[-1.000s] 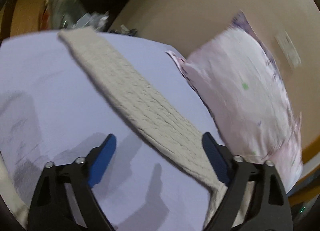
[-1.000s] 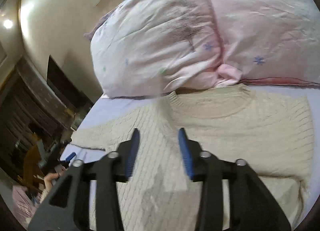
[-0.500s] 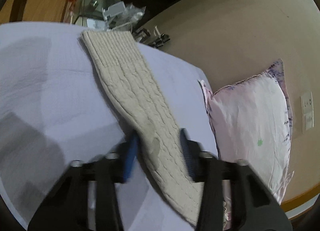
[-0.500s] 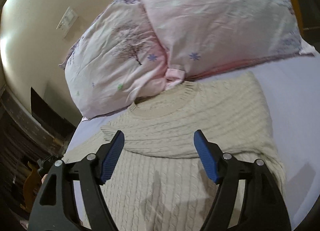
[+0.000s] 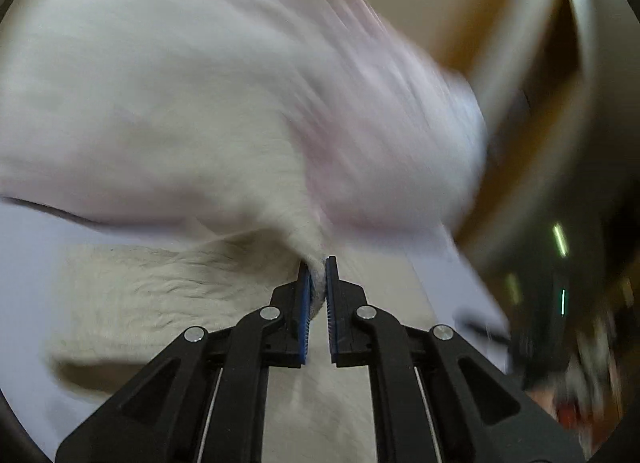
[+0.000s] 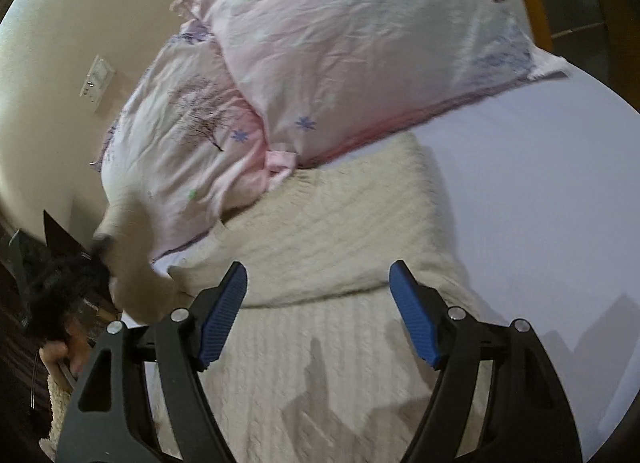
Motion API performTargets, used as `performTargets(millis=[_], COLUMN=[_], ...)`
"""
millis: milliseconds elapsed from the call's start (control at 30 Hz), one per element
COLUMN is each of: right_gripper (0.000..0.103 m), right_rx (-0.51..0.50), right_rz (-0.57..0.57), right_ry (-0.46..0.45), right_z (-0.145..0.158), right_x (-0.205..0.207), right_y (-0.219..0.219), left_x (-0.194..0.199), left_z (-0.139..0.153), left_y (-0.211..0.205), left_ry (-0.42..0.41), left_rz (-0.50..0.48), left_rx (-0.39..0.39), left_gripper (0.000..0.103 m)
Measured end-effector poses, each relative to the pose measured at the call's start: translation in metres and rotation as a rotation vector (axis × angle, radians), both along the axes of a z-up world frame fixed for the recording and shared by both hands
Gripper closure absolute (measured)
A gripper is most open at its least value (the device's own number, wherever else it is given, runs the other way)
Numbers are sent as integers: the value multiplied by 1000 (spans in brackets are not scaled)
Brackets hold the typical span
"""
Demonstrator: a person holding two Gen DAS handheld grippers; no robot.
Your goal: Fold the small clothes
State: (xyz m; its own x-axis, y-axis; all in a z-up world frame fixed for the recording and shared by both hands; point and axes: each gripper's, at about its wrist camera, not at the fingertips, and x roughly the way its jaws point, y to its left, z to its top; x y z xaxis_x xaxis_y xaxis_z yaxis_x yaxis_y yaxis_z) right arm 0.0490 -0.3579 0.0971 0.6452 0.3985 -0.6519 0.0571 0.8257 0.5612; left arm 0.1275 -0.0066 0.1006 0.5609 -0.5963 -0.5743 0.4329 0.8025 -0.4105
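Left gripper (image 5: 316, 279) just clamped the sweater (image 6: 340, 231) sleeve (image 5: 224, 167) and swung it up mid-frame, so the sleeve fold's happening; right gripper (image 6: 320, 315) hangs wide open.

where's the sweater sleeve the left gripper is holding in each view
Left wrist: the sleeve rises blurred from the left gripper, centre frame.
Right wrist: the same sleeve hangs at the left edge, blurred, by the left gripper.
Shared landmark: pink pillow.
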Motion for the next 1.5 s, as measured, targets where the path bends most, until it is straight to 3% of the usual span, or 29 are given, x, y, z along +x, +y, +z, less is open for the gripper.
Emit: performTargets(millis=[67, 167, 233, 433, 500, 533, 567, 667, 733, 800, 933, 1000, 1033, 1067, 1133, 1167, 1333, 1433, 1500], right_gripper=[29, 21, 20, 20, 20, 20, 20, 21, 26, 38, 61, 66, 67, 70, 98, 97, 97, 97, 97], right_rx=[-7, -45, -35, 135, 155, 161, 163, 229, 309, 393, 514, 562, 572, 571, 570, 592, 470, 441, 443], right_rz=[10, 48, 89, 208, 229, 229, 219, 186, 185, 192, 231, 230, 227, 231, 265, 294, 344, 340, 320], right_ry=[1, -13, -12, 63, 109, 147, 182, 285, 320, 329, 333, 335, 327, 325, 316, 294, 113, -68, -160], right_z=[2, 9, 11, 2, -3, -9, -15, -43, -64, -83, -106, -114, -114, -113, -106, -98, -27, 28, 50], right_x=[-13, -43, -64, -139, -163, -176, -184, -195, -191, -184, -172, -173, -174, -176, -178, -177, -150, -100, -67], right_y=[-7, -19, -26, -49, -54, -57, -59, -63, -60, -55, -38, -36, -37, -37, -33, -30, -19, -20, -20], left_x=[-11, -36, -65, -155, -191, -204, -218, -241, -246, -242, -235, -233, -231, -229, -231, -231, -222, -183, -141], left_z=[-24, -29, -26, -29, -45, -52, -62, -90, -101, -118, -136, -142, -145, -150, -154, -152, -102, -51, -21], left_y=[-28, -11, 23, 115, 144, 152, 158, 162, 159, 154, 136, 131, 130, 131, 135, 136, 138, 149, 155], left_ry=[63, 54, 65, 110, 170, 183, 194, 253, 249, 285, 308, 316, 329, 354, 381, 382, 268, 147, 66], left_rz=[-105, -121, -106, -1, 23, 35, 51, 43, 37, 44, 37, 42, 49, 56, 64, 63, 18, 34, 98], left_rx=[46, 46, 16, 13, -25, -31, -35, -96, -127, -183, -281, -318, -339, -372, -419, -446, -445, -435, -431], left_gripper=[97, 97, 97, 94, 77, 58, 46, 44, 37, 35, 35, 41, 55, 76, 96, 96, 97, 97, 97])
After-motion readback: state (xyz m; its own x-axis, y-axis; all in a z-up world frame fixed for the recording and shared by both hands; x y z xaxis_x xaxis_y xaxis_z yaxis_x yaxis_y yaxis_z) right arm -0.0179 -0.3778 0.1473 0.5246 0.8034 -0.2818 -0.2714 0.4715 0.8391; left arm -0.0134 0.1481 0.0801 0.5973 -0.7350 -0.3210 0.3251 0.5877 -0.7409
